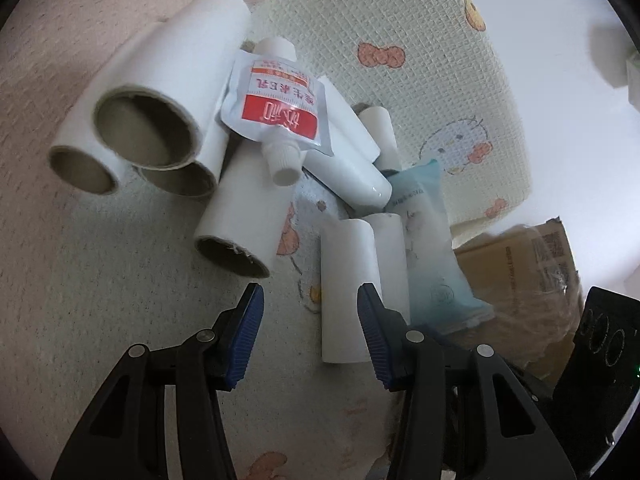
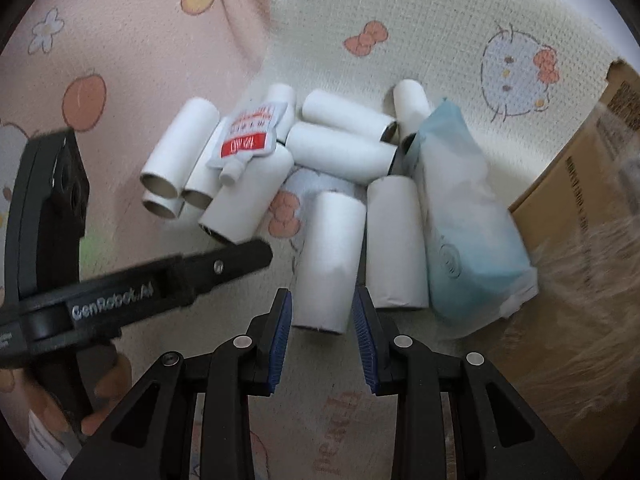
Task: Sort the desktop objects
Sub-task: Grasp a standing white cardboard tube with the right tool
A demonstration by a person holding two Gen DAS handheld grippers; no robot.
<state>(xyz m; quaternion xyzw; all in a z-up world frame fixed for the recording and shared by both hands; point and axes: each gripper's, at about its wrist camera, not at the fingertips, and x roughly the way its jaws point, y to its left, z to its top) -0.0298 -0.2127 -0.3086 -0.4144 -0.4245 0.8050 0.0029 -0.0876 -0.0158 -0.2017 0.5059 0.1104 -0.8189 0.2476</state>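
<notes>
A jumble of white cardboard tubes lies on a cartoon-print mat (image 2: 420, 20) patterned with bows, fruit and a cat face; the mat is cream on one side and pink on the other. On top of the pile, toward its left, sits a spouted pouch (image 1: 276, 110) with a red label and a white screw cap, resting across several tubes; in the right wrist view the same pouch (image 2: 250, 136) shows smaller and farther off. Three tubes at the left of the heap are stacked with their open brown ends facing the camera, the largest-looking of them (image 1: 160, 120) on top. Along the right side of the pile lies a pale blue soft pack (image 2: 466, 220), touching the tube beside it; just beyond it stands a brown cardboard box (image 2: 580, 200) with printed text and clear tape. The left gripper (image 1: 310, 332) hovers with its blue-padded jaws wide apart and nothing between them, its right pad just beside an upright-lying tube (image 1: 348, 288). The right gripper (image 2: 322, 338) is likewise parted and empty, its jaws set either side of the near end of a tube (image 2: 330, 260) but not touching it; the black body of the left gripper crosses the left of that view.
</notes>
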